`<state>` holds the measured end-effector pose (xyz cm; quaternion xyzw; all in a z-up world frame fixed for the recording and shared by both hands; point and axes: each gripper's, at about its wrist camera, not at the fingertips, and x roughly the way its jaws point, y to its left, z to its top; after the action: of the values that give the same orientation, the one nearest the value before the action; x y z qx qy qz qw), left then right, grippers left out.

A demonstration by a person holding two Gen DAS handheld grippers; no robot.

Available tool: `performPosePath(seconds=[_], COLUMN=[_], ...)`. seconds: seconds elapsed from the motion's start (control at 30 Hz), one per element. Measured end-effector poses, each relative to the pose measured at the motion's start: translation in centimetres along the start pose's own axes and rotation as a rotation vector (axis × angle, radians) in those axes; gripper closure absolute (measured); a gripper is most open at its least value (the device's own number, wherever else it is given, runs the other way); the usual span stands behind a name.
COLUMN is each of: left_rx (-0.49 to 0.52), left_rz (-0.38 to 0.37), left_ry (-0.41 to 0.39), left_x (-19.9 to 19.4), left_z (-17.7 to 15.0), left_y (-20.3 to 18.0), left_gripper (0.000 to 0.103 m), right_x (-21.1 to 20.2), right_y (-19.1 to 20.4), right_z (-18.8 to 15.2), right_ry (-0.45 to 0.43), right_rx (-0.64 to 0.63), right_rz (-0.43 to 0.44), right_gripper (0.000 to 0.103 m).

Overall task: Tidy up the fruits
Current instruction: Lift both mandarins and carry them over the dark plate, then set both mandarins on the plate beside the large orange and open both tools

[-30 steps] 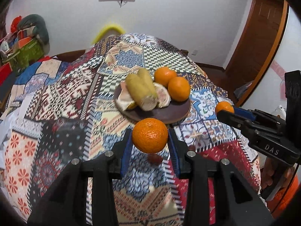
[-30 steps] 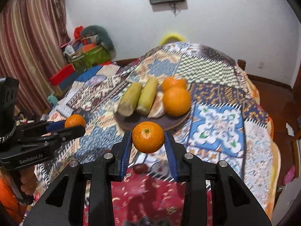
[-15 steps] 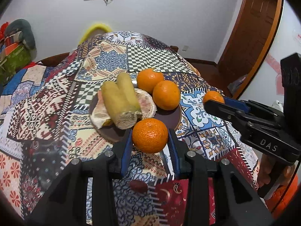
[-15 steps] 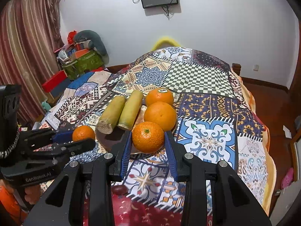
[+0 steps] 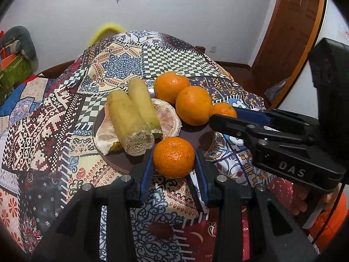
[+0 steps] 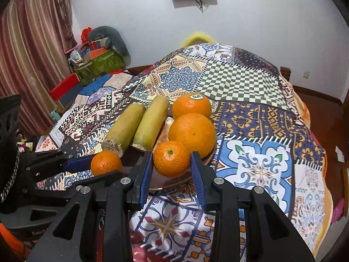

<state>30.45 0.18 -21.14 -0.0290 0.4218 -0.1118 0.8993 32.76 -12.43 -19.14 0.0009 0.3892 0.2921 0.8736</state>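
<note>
In the left wrist view, we see the left gripper (image 5: pixel 173 174) with its blue-padded fingers (image 5: pixel 145 175) pressed against both sides of a mandarin (image 5: pixel 173 156), which hangs just above the near rim of a dark round plate (image 5: pixel 202 134). The plate sits on a surface covered by a patchwork cloth (image 5: pixel 43 135); we cannot tell whether a tabletop or a bed lies under it. On the plate we see two yellow-green stalks (image 5: pixel 130 122) lying side by side over pale peeled fruit pieces (image 5: pixel 168 120), with two large oranges (image 5: pixel 193 105) touching each other at the far right. The right gripper (image 5: pixel 224 118) reaches in from the right, pinching a second mandarin (image 5: pixel 224 108) just beside the nearer large orange. In the right wrist view, we see the right gripper (image 6: pixel 172 174) with its fingers (image 6: pixel 197 176) closed on that second mandarin (image 6: pixel 171 159), held over the plate's (image 6: pixel 174 184) near edge and just in front of the large oranges (image 6: pixel 192 134). The stalks (image 6: pixel 124 130) lie to the left of the oranges. The left gripper (image 6: pixel 102 171) enters from the left, clamping its mandarin (image 6: pixel 106 162) near the cut stalk ends.
</note>
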Motion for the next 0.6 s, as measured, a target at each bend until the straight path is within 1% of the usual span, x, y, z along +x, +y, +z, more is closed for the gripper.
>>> performPosePath(seconds=[0.2, 0.3, 0.37, 0.43, 0.6], left_rx=[0.007, -0.004, -0.015, -0.027, -0.034], left_rz=[0.021, 0.026, 0.022, 0.013, 0.012], left_ry=[0.005, 0.017, 0.020, 0.021, 0.009], left_x=[0.7, 0.9, 1.0, 0.9, 0.2], left_z=[0.0, 0.0, 0.0, 0.0, -0.1], left_y=[0.0, 0.3, 0.5, 0.8, 0.7], left_gripper=[0.066, 0.066, 0.066, 0.066, 0.066], right_x=[0.8, 1.2, 1.1, 1.0, 0.0], right_y=[0.1, -0.1, -0.4, -0.6, -0.4], right_z=[-0.2, -0.3, -0.2, 0.0, 0.1], right_ry=[0.024, 0.035, 0.030, 0.026, 0.008], right_rx=[-0.016, -0.014, 0.001, 0.011, 0.005], right_rz=[-0.002, -0.021, -0.017, -0.009, -0.020], right_gripper=[0.071, 0.071, 0.070, 0.067, 0.067])
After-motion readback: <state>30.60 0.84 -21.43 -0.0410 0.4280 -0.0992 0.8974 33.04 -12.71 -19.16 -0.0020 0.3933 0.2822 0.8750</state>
